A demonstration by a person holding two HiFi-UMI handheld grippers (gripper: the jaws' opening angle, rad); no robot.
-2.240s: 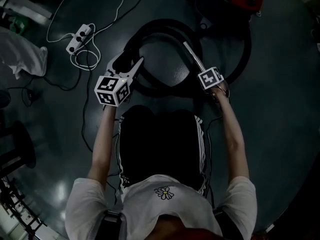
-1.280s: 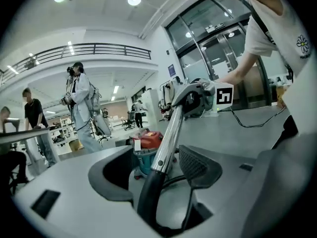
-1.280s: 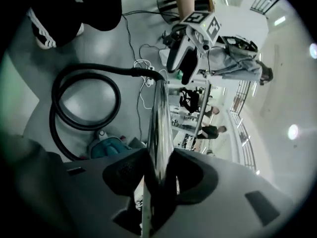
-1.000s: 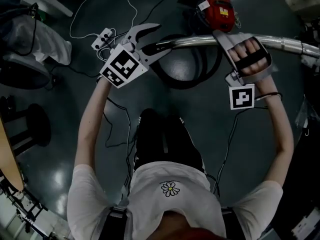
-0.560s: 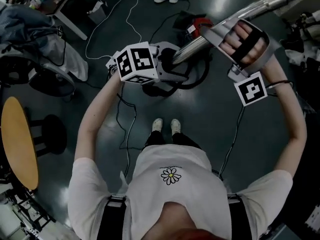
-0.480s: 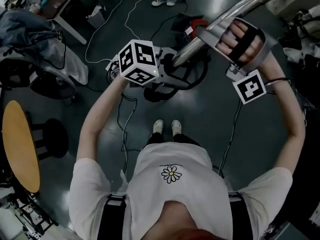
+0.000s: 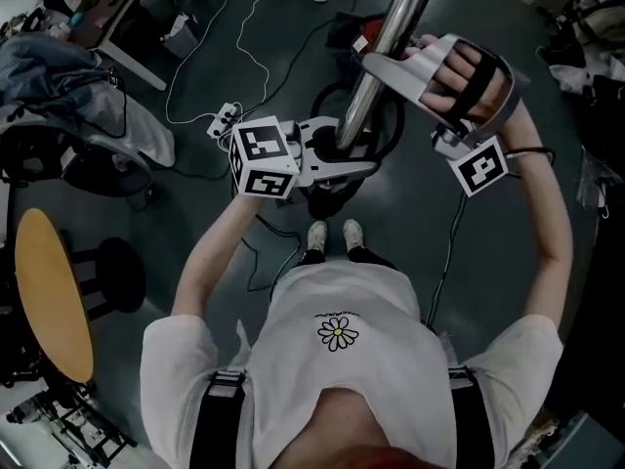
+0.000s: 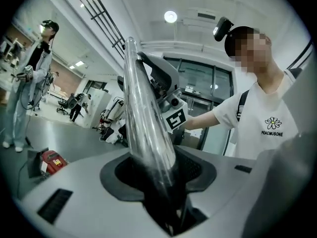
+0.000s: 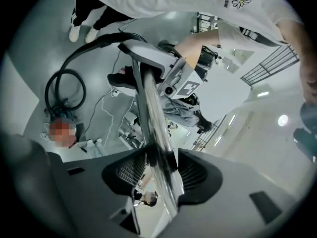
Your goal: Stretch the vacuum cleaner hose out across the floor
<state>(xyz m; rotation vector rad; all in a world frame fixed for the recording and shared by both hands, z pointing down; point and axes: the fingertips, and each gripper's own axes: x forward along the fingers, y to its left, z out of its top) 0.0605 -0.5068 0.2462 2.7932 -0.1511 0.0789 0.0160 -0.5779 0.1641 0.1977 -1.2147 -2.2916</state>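
Left gripper [image 7: 350,150], just closing, clamps wand [image 7: 393,25]; shirt [image 8: 257,114] reads "PEACMUSONE".

Bare floor [image 7: 493,272] right of the feet [image 7: 332,234]; cables [image 7: 264,225] and stool [image 7: 117,274] crowd left.

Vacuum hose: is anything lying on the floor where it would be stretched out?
Possibly. The hose lies coiled beside the red vacuum body. A white power strip lies left of the coil, and the person's shoes stand just on its near side, so either could catch it.
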